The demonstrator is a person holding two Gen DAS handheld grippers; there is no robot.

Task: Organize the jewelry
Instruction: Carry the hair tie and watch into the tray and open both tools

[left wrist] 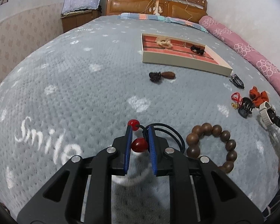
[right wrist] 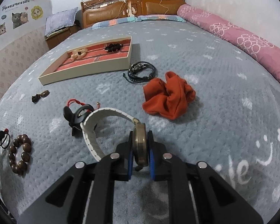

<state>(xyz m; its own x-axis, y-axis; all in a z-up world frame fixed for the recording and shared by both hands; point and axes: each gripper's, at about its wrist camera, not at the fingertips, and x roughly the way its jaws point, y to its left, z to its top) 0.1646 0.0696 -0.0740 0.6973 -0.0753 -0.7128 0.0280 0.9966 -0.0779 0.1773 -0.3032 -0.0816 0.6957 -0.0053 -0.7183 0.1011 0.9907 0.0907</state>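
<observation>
My left gripper (left wrist: 140, 132) is shut on a black hair tie with red beads (left wrist: 138, 145), held just above the grey blanket. My right gripper (right wrist: 140, 136) is shut on a bronze watch with a white strap (right wrist: 139, 145). A cream jewelry tray with a red lining (left wrist: 177, 60) lies further up the bed and holds a beige scrunchie (left wrist: 163, 42) and a black scrunchie (left wrist: 197, 49). The tray also shows in the right wrist view (right wrist: 87, 72).
On the blanket lie a brown bead bracelet (left wrist: 212, 145), a brown pendant (left wrist: 162, 76), a black claw clip (right wrist: 76, 116), a red cord (right wrist: 74, 101), an orange scrunchie (right wrist: 168, 96) and dark braided bracelets (right wrist: 141, 71). A pink bolster (right wrist: 242, 41) lines the right side.
</observation>
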